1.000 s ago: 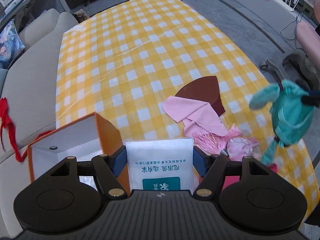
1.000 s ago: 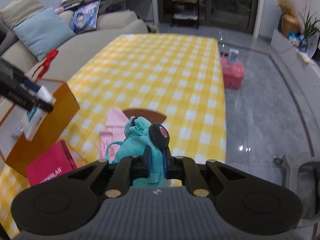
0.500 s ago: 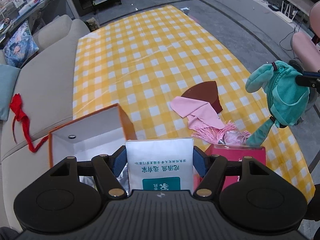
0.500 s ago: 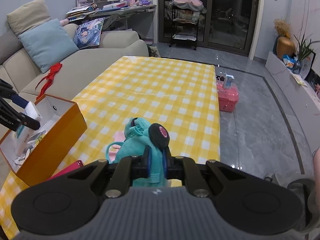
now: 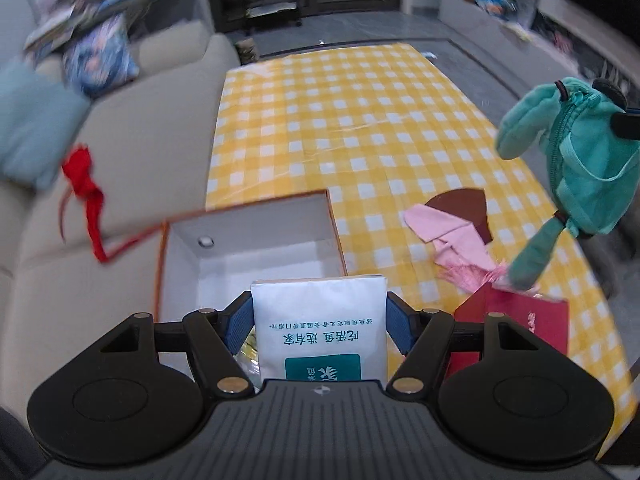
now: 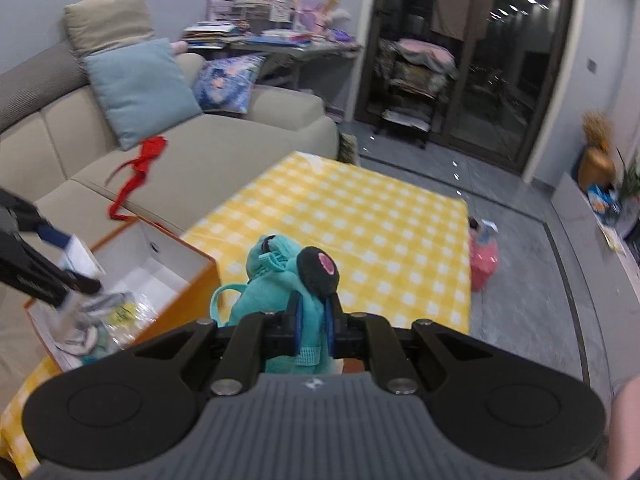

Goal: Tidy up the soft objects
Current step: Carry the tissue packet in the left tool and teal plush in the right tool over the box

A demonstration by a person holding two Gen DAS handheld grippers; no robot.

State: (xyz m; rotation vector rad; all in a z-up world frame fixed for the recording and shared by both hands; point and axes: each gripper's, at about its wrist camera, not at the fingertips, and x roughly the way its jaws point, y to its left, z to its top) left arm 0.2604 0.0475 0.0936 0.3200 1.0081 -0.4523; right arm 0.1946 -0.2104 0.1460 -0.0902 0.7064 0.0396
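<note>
A teal plush pouch (image 6: 280, 280) hangs in the air above the table's near right edge, pinched at its upper fabric by the right gripper (image 6: 312, 324), whose jaws are nearly closed on the cloth. It looks light and limp: the body sags below the grip and one long limb dangles towards a red booklet (image 5: 516, 320), so it will likely swing and fold rather than hold shape. The zip seam and loop strap near the top seem the surest places to hold it; the limbs would stretch.

Left of the pouch, the left gripper (image 5: 320, 320) clamps a white tissue pack (image 5: 322, 320) across its width, jaws wide around it, over the open orange box (image 5: 248, 236). The pack appears soft and squashy with a slick wrapper, best held by its flat sides as it is now. The box, at the table's near left corner, already holds crumpled soft items, seen from the right wrist.

Between box and pouch, on the yellow check cloth (image 5: 352, 120), lie a pink scarf (image 5: 448, 232) with a tassel and a brown fan-shaped piece (image 5: 464, 204). A sofa (image 5: 132, 128) with a red ribbon (image 5: 86, 188) runs beyond the box.
</note>
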